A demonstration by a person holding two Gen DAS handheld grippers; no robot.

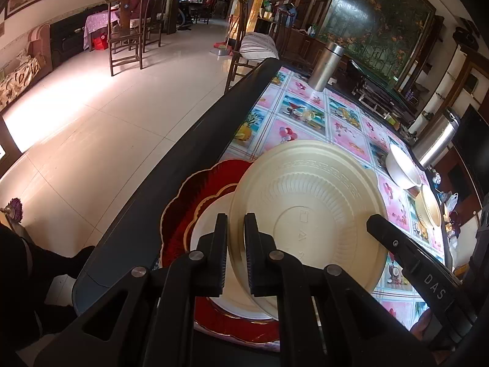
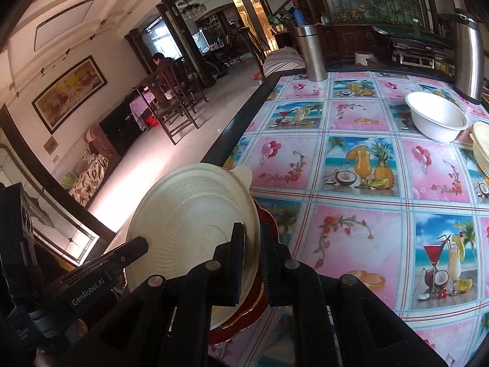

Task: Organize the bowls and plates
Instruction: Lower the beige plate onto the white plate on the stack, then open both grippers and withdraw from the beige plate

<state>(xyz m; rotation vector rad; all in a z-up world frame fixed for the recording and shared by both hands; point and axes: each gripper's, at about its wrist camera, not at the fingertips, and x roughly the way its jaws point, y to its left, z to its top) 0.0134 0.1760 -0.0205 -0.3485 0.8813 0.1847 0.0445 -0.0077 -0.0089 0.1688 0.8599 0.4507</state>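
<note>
A cream plastic plate (image 1: 308,202) is held tilted, underside toward both cameras, over a white plate (image 1: 211,223) that lies on a red scalloped plate (image 1: 195,192) at the table's near left corner. My left gripper (image 1: 236,244) is shut on the cream plate's near rim. My right gripper (image 2: 252,253) is shut on the opposite rim of the same cream plate (image 2: 189,214); the red plate (image 2: 269,217) shows just behind it. A white bowl (image 2: 435,119) and a cream basket-like bowl (image 2: 483,146) sit at the far right.
The table has a pink picture-tile cloth (image 2: 366,183) and a dark edge (image 1: 171,183) dropping to the floor on the left. A steel flask (image 2: 311,52) stands at the far edge, a taller steel thermos (image 2: 467,55) at the far right.
</note>
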